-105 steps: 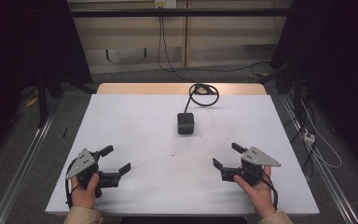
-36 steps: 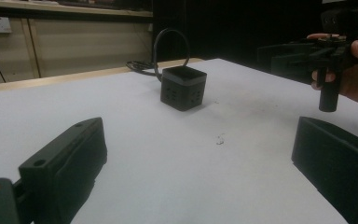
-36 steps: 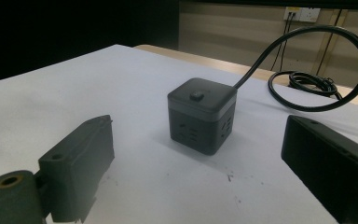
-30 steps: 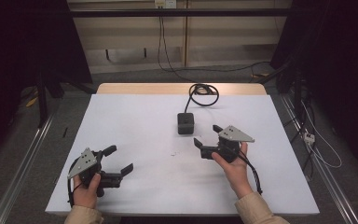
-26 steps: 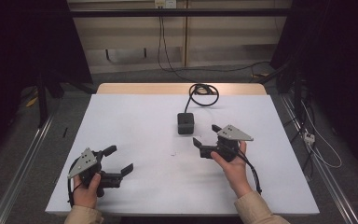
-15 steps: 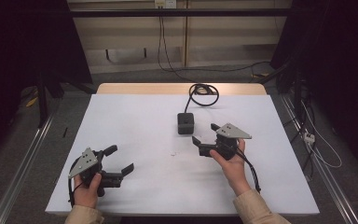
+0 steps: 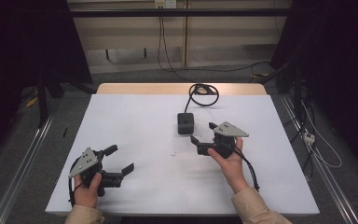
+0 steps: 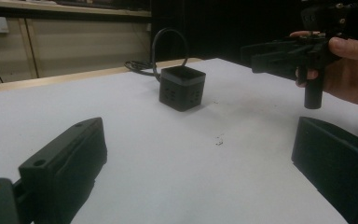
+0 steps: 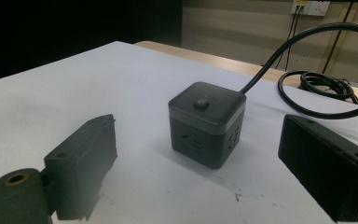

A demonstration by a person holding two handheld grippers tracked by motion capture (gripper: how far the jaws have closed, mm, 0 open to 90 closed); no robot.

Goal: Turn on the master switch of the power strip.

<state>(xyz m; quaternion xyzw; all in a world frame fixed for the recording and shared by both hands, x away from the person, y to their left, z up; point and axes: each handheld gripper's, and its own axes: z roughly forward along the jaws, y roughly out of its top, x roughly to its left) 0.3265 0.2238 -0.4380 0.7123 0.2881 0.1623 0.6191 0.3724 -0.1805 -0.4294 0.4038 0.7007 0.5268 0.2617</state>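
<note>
A black cube power socket (image 7: 185, 123) stands on the white table (image 7: 135, 121), and its cable (image 7: 204, 93) coils at the far edge. My right gripper (image 7: 203, 132) is open just right of and in front of the cube, pointing at it without touching. In the right gripper view the cube (image 9: 207, 123) stands a short way beyond the open jaws of the right gripper (image 9: 200, 140), button on top. My left gripper (image 7: 122, 157) is open and holds nothing near the front left. In the left gripper view, the left gripper (image 8: 198, 140) faces the cube (image 8: 182, 87).
The coiled cable (image 9: 321, 84) lies on the wooden strip (image 7: 144, 88) at the table's far edge. Metal rails run along the floor on both sides. A wall socket with hanging cords is behind the table.
My right gripper has moved from the front right of the table forward and left, up close to the cube. The left gripper has barely shifted.
</note>
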